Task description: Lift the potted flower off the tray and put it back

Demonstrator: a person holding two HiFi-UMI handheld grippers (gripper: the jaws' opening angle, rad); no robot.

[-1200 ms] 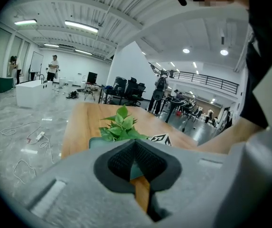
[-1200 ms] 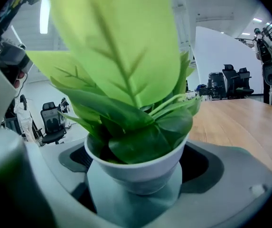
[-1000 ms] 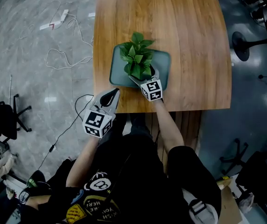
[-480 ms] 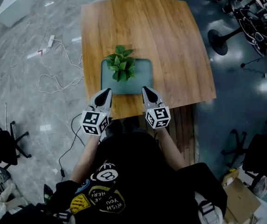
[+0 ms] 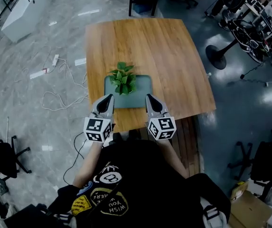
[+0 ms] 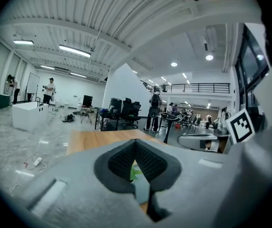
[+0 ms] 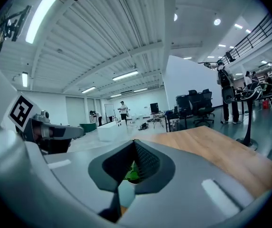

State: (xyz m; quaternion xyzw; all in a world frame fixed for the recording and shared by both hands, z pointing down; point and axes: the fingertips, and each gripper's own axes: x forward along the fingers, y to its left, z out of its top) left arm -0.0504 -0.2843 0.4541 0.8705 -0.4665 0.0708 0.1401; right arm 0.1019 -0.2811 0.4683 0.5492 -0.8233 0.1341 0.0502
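Note:
The potted flower (image 5: 122, 79), a small green leafy plant, stands on the left half of a teal tray (image 5: 143, 87) near the front edge of the wooden table (image 5: 159, 46). Both grippers hover side by side above that front edge, close to me and apart from the pot. My left gripper (image 5: 109, 97) is shut with nothing in it. My right gripper (image 5: 148, 97) is also shut and empty. In the left gripper view, the shut left gripper (image 6: 136, 144) shows a bit of green leaf (image 6: 135, 173) through the gap behind its tips. The right gripper view shows the right gripper (image 7: 135, 143) the same way, with the plant (image 7: 133, 174) beyond.
White cables (image 5: 55, 80) trail over the grey floor left of the table. A white cabinet (image 5: 24, 6) stands at the far left. A round stand base (image 5: 220, 49) sits to the right, and a black office chair (image 5: 3, 151) at the lower left. People stand far off in the hall.
My right gripper let go of the pot, shut, and drew back toward me and upward. The left gripper rose too. The plant stays on the tray.

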